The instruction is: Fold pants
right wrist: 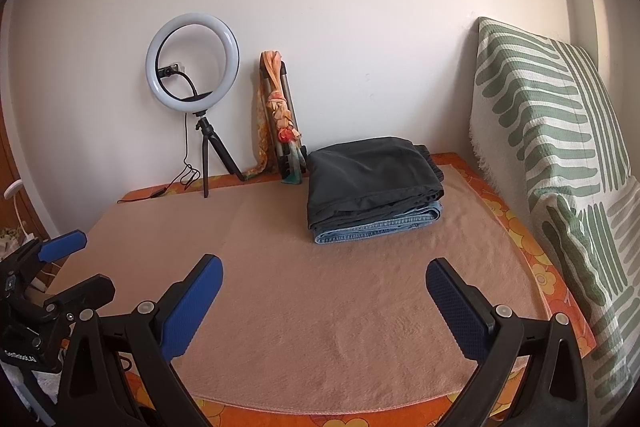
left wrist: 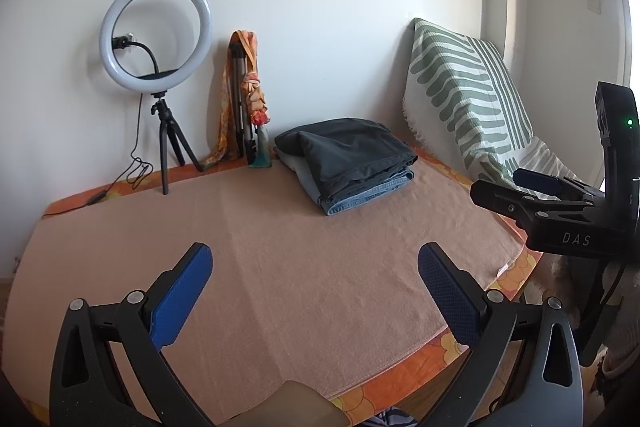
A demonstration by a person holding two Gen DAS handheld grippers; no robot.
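Note:
A folded stack lies at the back of the table: dark grey pants (left wrist: 352,151) (right wrist: 372,175) on top of folded blue jeans (left wrist: 360,193) (right wrist: 376,225). My left gripper (left wrist: 316,279) is open and empty, held above the near part of the peach towel (left wrist: 280,247). My right gripper (right wrist: 324,291) is open and empty, also over the near part of the towel (right wrist: 320,307). The right gripper also shows at the right edge of the left wrist view (left wrist: 516,187). The left gripper shows at the left edge of the right wrist view (right wrist: 68,263). Both are well short of the stack.
A ring light on a small tripod (left wrist: 156,35) (right wrist: 192,67) stands at the back left with its cable on the table. A folded tripod wrapped in an orange scarf (left wrist: 244,99) (right wrist: 280,115) leans on the wall. A green-striped cushion (left wrist: 464,95) (right wrist: 552,147) stands at the right.

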